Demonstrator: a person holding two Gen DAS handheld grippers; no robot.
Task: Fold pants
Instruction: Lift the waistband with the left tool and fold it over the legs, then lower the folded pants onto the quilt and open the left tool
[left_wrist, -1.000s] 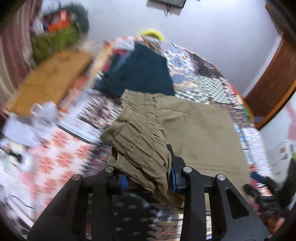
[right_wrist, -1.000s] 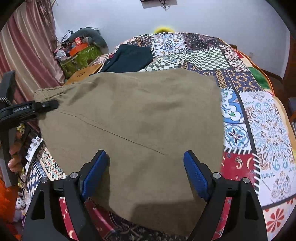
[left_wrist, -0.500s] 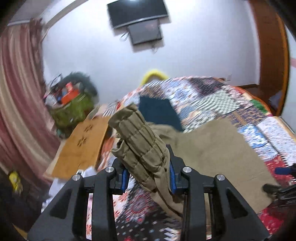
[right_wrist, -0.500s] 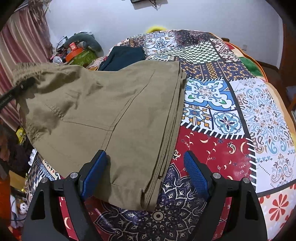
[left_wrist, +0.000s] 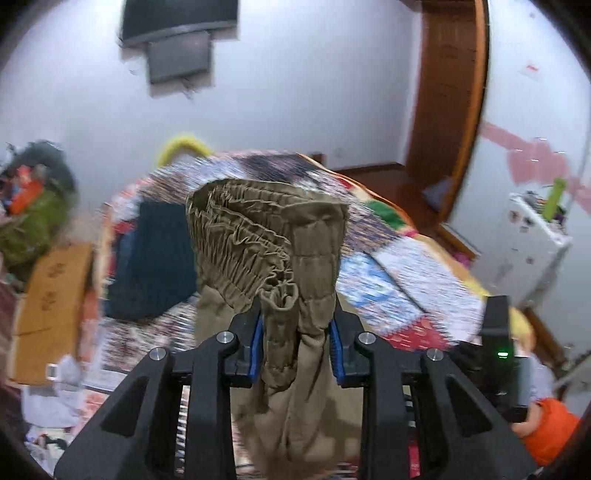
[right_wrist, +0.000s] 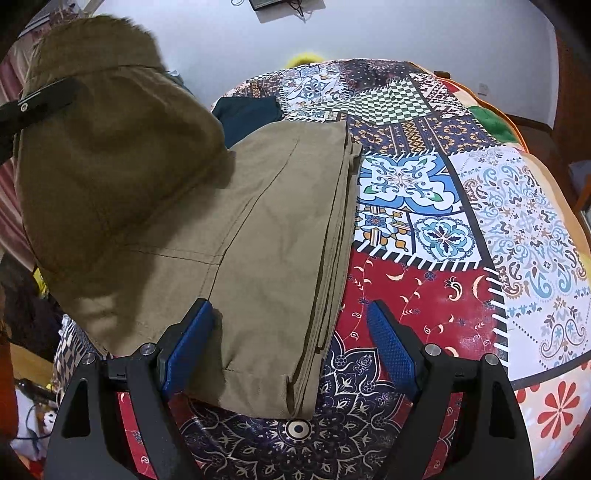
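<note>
Pants (right_wrist: 266, 236) the colour of khaki lie on a bed (right_wrist: 424, 295) with a bright patchwork cover of flowers, checks and swirls. One end of the pants is flat on the cover. The other end, with the stretchy waistband (left_wrist: 258, 236), is lifted up in the air.

The left gripper (left_wrist: 295, 341) has the bunched waistband between its blue pads, and its jaws are closing tighter on the cloth. The right gripper (right_wrist: 291, 343) is wide, with nothing pinched. It hangs over the low edge of the pants, one pad above the cloth and one above the red patch of the cover.

A dark blue cloth (left_wrist: 155, 262) lies farther back on the bed. Behind the bed is a white wall (left_wrist: 314, 92) with a dark screen (left_wrist: 177, 18) hung up high. A brown wooden door frame (left_wrist: 450, 81) stands to the right in the left camera's view. A green bag (left_wrist: 33, 221) and a flat brown box (left_wrist: 51, 291) sit beside the bed, though they look blurry.
</note>
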